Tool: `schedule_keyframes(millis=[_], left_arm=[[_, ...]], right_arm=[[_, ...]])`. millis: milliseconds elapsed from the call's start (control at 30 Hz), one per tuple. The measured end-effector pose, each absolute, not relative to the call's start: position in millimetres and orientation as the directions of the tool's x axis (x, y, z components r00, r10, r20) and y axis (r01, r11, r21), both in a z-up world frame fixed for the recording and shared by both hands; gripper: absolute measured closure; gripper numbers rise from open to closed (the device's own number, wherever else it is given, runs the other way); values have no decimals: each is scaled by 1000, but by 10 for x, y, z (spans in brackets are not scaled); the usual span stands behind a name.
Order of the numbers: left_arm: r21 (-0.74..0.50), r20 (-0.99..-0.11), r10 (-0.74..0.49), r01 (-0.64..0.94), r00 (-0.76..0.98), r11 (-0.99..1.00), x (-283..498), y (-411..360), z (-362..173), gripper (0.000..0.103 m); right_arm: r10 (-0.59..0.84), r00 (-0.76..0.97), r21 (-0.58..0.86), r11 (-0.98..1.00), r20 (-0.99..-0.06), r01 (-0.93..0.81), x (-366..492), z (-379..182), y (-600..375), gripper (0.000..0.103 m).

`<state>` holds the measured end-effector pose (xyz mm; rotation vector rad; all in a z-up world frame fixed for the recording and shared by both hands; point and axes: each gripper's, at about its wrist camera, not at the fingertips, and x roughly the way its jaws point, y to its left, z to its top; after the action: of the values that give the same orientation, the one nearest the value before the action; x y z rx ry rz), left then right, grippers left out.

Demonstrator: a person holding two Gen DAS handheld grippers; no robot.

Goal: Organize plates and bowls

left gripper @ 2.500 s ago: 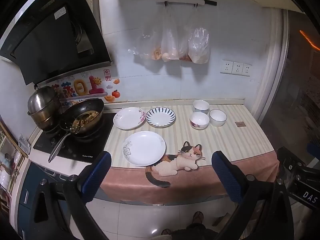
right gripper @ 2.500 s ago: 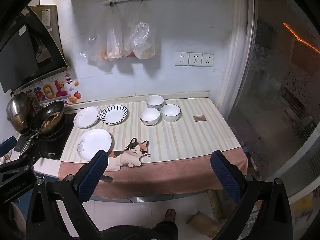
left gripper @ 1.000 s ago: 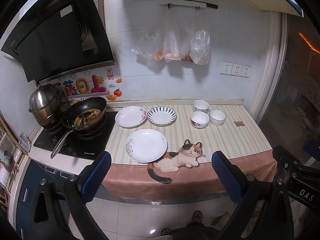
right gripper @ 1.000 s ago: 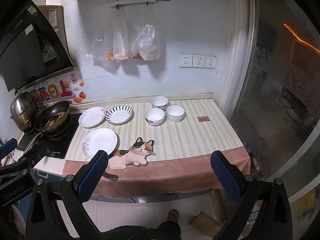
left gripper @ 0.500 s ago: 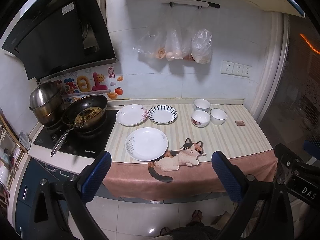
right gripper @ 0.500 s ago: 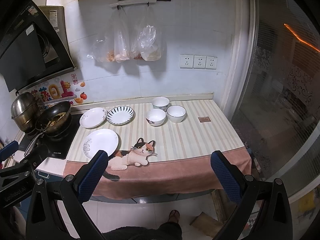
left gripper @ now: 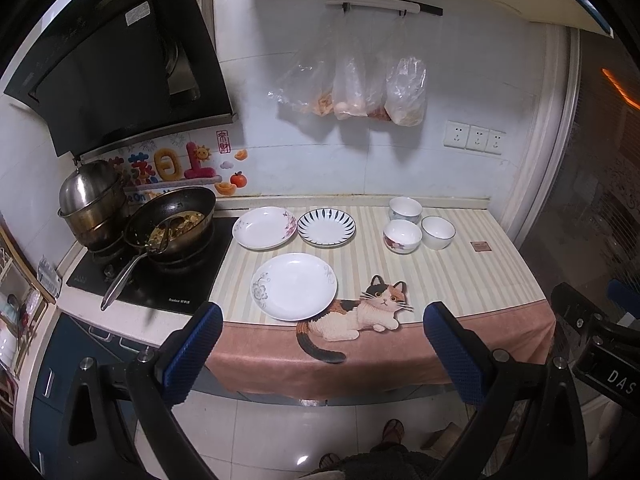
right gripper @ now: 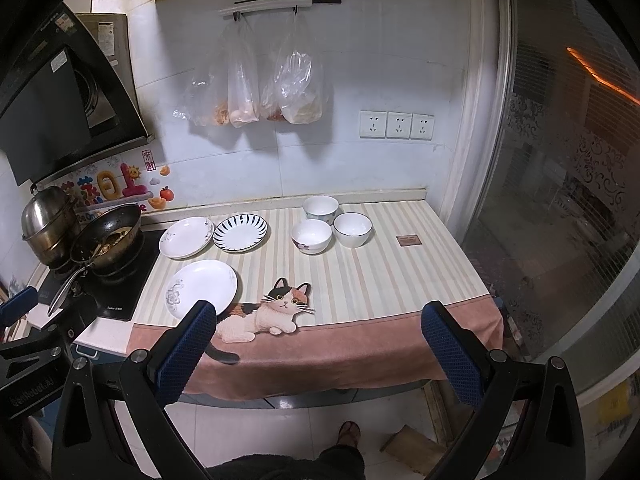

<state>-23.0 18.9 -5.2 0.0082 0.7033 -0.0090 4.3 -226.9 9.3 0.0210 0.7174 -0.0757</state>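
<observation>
while both tools hang spread wide, plates and bowls lie well beyond.

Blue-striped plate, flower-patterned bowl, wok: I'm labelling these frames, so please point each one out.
blue-striped plate point(left gripper: 327, 227), left wrist view, its white centre.
flower-patterned bowl point(left gripper: 402, 236), left wrist view, its inside.
wok point(right gripper: 107, 238), right wrist view, the food inside.

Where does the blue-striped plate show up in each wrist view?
Left wrist: striped plate sits centre, just above the middle, right of the floral plate.
Right wrist: striped plate sits left of centre, again right of the floral plate.
Shared landmark: cat print.
</observation>
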Motion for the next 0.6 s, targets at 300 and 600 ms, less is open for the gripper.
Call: schedule_keyframes(millis=[300,600], left_arm=[[2,-646,-6,10,763,1000,-234,237,-53,0],[-7,-655,-8,4,755,1000,-218,325,-91,0]], right_arm=[[-56,752,1,997,-656,75,97,107,-2234,0],[-52,750,6,997,-659,74,97,51,-2197,0]])
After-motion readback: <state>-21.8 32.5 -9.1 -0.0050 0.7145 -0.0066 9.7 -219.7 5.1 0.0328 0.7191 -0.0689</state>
